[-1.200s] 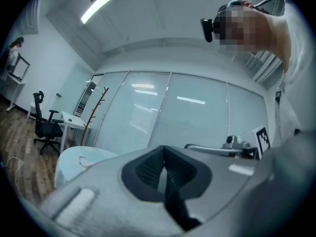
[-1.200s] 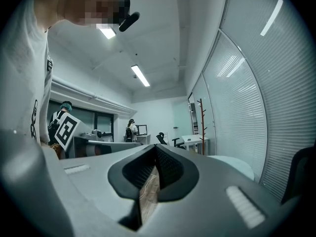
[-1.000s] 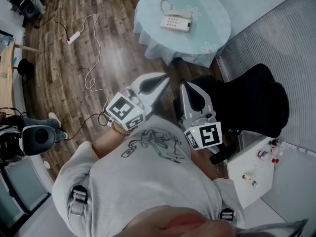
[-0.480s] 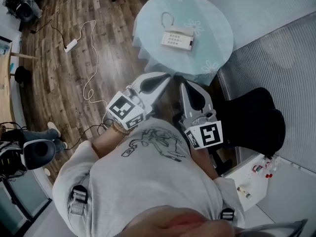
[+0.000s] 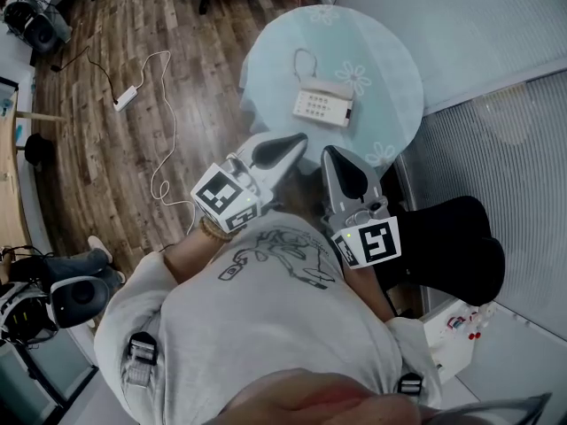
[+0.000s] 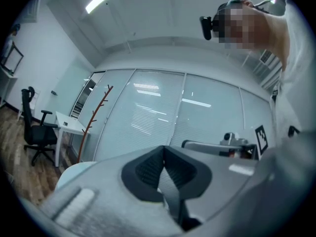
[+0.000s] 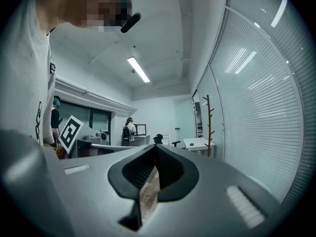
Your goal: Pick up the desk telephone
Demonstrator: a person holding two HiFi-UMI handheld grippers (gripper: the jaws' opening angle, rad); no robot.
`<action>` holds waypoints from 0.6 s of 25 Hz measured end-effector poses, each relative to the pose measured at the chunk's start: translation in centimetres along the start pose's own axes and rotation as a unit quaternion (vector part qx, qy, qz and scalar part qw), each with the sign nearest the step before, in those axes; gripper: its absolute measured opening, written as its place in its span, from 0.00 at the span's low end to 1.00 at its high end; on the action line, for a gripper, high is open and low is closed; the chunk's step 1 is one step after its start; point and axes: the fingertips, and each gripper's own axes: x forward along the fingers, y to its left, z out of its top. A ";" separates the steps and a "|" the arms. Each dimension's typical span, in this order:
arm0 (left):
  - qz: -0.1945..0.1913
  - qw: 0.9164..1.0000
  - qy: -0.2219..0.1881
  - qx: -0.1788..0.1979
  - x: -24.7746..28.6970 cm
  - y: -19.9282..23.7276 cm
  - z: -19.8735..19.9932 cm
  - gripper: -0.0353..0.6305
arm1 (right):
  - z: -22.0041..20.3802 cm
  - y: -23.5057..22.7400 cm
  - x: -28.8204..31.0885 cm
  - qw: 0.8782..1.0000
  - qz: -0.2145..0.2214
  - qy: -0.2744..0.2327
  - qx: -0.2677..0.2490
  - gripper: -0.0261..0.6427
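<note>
Barely begun, with the desk telephone [image 5: 323,106] untouched at upper centre of the head view on the round table [image 5: 390,69], well apart from the left gripper [image 5: 299,139] and right gripper [image 5: 330,154] at mid-frame, both closed tight and empty; reaching, opening and gripping all left; no legible writing, only square markers [image 5: 221,197].

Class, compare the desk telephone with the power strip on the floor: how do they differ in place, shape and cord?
The desk telephone sits on the round table; the power strip lies on the wooden floor. The desk telephone is a broad block; the power strip is a slim bar. The telephone's cord makes a short loop; the power strip's cable trails far across the floor. Both are white.
</note>
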 end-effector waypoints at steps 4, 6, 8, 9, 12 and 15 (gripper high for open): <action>-0.007 1.000 0.000 -0.004 1.5 3.5 1.2 0.06 | 0.5 -1.9 3.8 1.000 -0.004 -0.003 -0.001 0.05; -0.009 1.000 0.002 -0.005 1.9 5.0 1.4 0.06 | 0.5 -2.5 5.4 1.000 -0.004 -0.003 0.002 0.05; -0.010 1.000 0.006 -0.006 2.4 6.3 1.5 0.06 | 0.4 -3.0 6.7 1.000 -0.005 -0.003 0.005 0.05; -0.011 1.000 0.008 -0.007 2.6 6.9 1.5 0.06 | 0.2 -3.3 7.3 1.000 -0.005 -0.002 0.006 0.05; -0.011 1.000 0.013 -0.010 3.6 8.6 1.2 0.06 | -0.4 -4.6 8.5 1.000 -0.008 0.001 0.012 0.05; -0.013 1.000 0.019 -0.014 4.5 9.7 0.8 0.06 | -0.9 -5.8 9.4 1.000 -0.012 0.003 0.016 0.05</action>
